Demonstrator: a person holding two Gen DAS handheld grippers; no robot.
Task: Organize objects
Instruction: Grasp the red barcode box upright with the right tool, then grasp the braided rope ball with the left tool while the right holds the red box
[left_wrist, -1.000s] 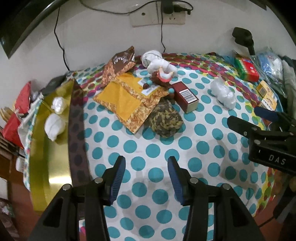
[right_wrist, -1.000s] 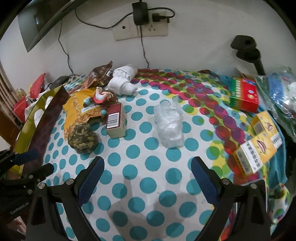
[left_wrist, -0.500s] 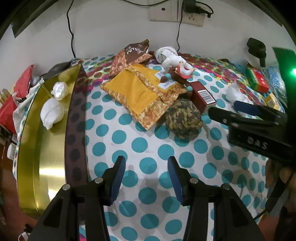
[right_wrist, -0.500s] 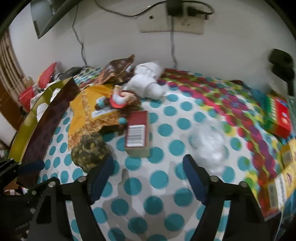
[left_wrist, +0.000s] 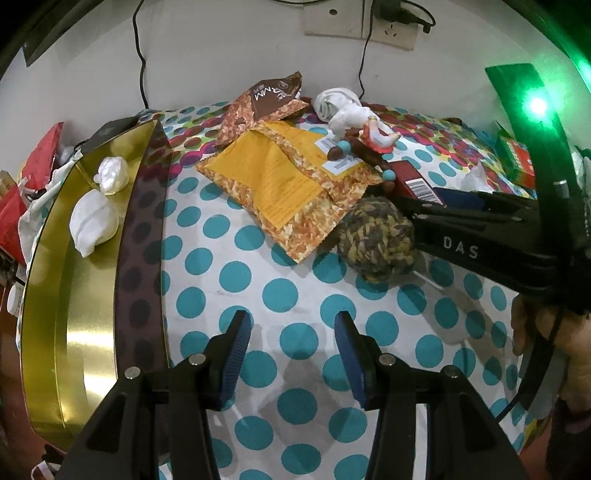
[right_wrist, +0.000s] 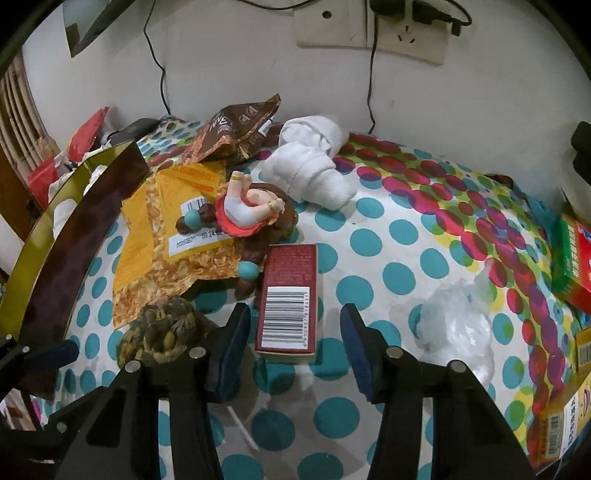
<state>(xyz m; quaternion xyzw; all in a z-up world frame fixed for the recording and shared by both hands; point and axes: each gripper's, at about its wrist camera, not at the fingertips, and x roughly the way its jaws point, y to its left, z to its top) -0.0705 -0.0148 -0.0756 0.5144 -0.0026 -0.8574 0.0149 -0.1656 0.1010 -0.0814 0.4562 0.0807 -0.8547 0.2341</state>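
Red box lies on the dotted surface, between the right gripper's jaws, which have just been closing but stand clear of its sides. Left gripper hovers parted over bare cloth, gripping nothing.

yarn ball left of box (touching unclear)

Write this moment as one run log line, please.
right gripper: closing around red box, no contact yet | left gripper: open, empty | gold tin: two white items inside
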